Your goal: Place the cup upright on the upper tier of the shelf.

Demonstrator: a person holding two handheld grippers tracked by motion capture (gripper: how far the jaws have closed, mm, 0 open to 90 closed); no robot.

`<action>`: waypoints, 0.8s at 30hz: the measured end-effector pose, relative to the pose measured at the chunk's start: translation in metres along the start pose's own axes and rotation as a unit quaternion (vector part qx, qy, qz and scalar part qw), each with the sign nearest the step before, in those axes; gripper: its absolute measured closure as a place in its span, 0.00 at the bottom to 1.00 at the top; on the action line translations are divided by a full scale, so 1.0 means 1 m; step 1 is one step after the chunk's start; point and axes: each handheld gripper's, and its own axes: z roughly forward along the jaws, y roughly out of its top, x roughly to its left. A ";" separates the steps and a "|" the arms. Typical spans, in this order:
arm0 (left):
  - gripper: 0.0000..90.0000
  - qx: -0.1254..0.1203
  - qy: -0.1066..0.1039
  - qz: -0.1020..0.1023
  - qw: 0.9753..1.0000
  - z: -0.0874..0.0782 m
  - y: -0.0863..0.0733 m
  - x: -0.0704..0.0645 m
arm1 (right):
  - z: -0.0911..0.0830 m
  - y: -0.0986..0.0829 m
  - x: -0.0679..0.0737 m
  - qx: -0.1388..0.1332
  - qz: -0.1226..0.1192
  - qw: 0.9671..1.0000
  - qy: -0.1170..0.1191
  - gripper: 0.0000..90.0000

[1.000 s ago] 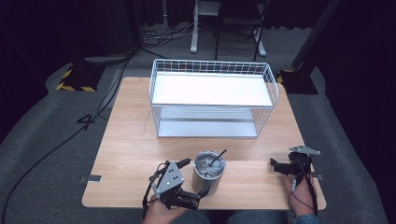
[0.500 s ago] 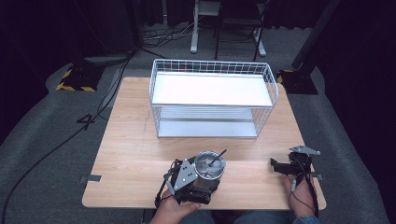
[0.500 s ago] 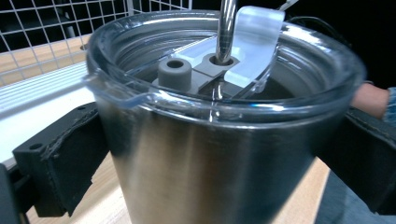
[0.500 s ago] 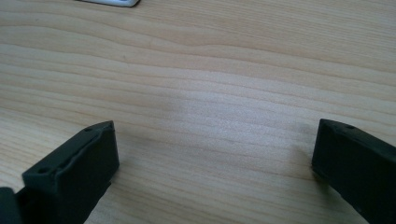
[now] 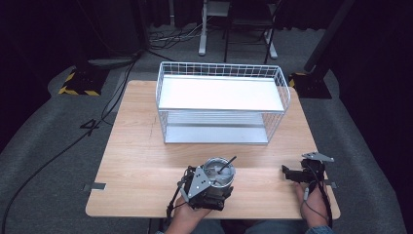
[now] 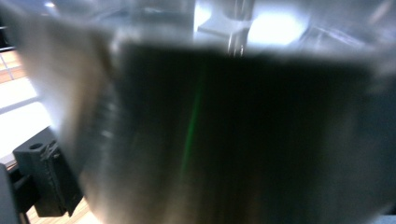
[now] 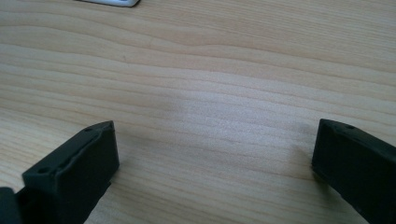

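Here the left gripper (image 5: 210, 187) is pressed against the metal cup (image 5: 219, 171) at the table's (image 5: 136, 161) near edge; the blurred close view probably means its jaws straddle the cup, though I cannot tell if they have clenched. The right gripper (image 5: 292, 174) rests released beside it. To lift well, squeeze squarely, keeping the stick (image 5: 227, 164) inside clear of the wire basket (image 5: 221, 105) beyond.

- In the left gripper view the metal cup (image 6: 233, 135) is a close blur, cut off by every edge.
- From the high view, the left claw (image 5: 214, 192) hides the cup's near wall; its jaws are covered.
- The dark stick (image 5: 227, 165) in the cup is too small to identify.
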 end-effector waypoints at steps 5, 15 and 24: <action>0.03 -0.006 -0.003 0.009 1.000 -0.001 -0.003 0.002 | 0.000 0.000 0.000 0.000 0.000 1.000 0.000 0.01; 0.04 -0.007 0.000 0.012 1.000 -0.002 -0.003 0.001 | 0.000 0.000 0.000 0.000 0.000 1.000 0.000 0.01; 0.04 0.011 -0.004 0.002 1.000 -0.004 0.005 0.001 | 0.000 0.000 0.000 0.000 0.000 1.000 0.000 0.01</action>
